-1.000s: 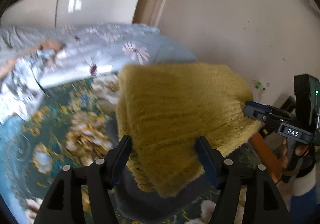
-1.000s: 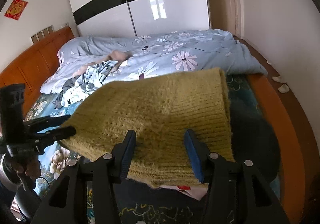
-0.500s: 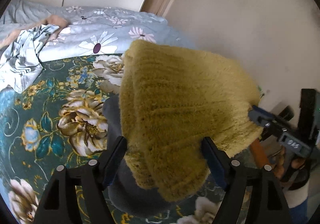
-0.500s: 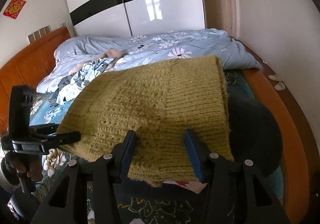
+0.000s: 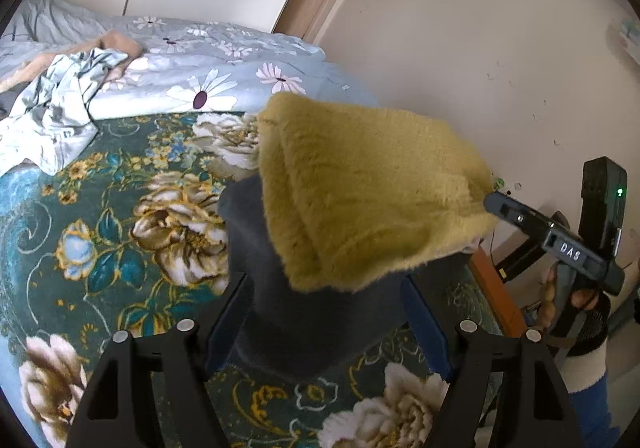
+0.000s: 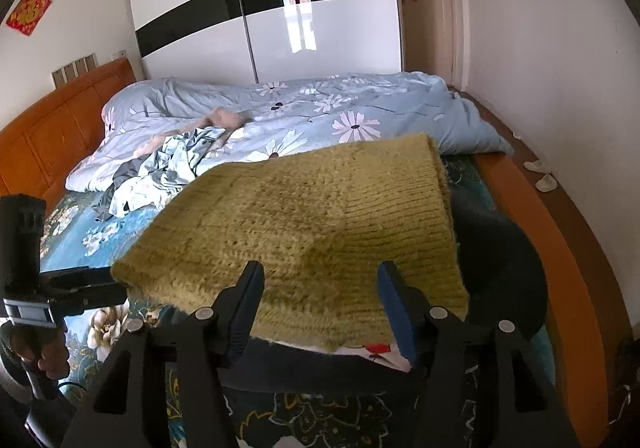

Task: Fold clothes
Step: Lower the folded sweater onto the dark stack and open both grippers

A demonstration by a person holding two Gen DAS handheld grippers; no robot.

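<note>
- Yellow knitted sweater (image 6: 320,224): folded, lying on a dark grey garment (image 5: 304,312) on the bed (image 5: 100,240), at 12 o'clock of both tools.
- Left tool (image 5: 326,324): jaws apart, pads clear of the sweater, straddling the grey garment; just been opening.
- Right tool (image 6: 320,308): jaws apart either side of the sweater's near edge, no visible pinch; just been opening.
- Blue daisy duvet (image 6: 340,111) and crumpled pale clothes (image 6: 160,175): at the far end of the bed.

One folded yellow knit sweater (image 6: 320,224), one dark garment (image 5: 304,320) under it, one crumpled pale garment (image 6: 168,171), one duvet (image 6: 360,107), two claws.
</note>
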